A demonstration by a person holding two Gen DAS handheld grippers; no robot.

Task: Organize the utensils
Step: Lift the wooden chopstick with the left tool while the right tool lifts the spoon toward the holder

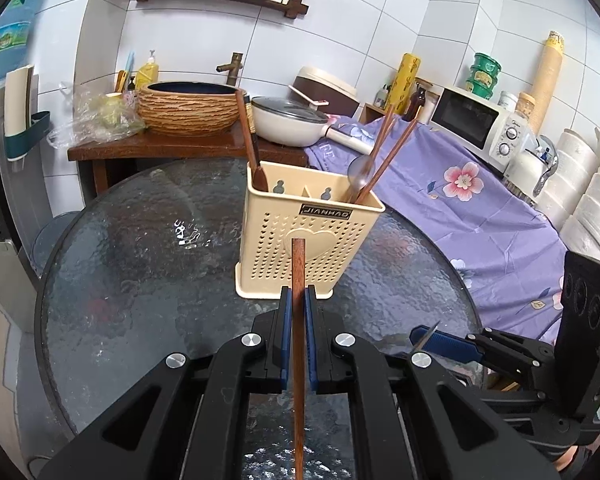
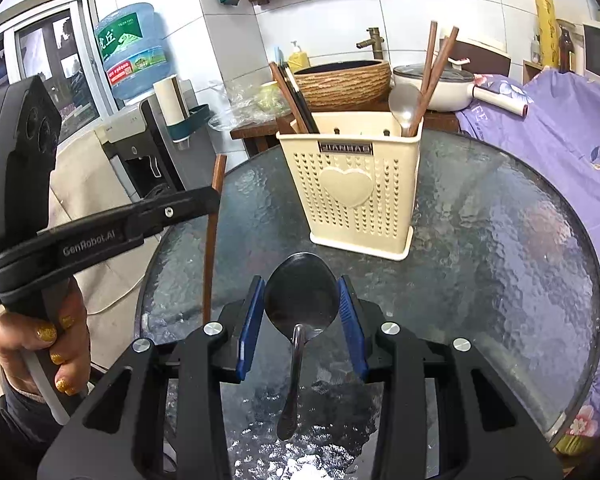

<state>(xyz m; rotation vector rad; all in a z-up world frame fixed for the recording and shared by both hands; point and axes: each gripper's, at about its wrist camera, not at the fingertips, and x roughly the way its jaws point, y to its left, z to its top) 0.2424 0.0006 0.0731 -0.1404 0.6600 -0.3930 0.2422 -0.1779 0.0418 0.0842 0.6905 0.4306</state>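
Even daylight filled both sharp views; white glare glinted off the round textured glass tabletop (image 2: 500, 240), and fisheye bending darkened the corners.

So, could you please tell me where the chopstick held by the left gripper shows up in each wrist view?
Left wrist: the wooden chopstick runs up the lower centre, clamped in the left gripper.
Right wrist: it stands at centre-left, beyond the table edge.
Shared landmark: the cream utensil holder.
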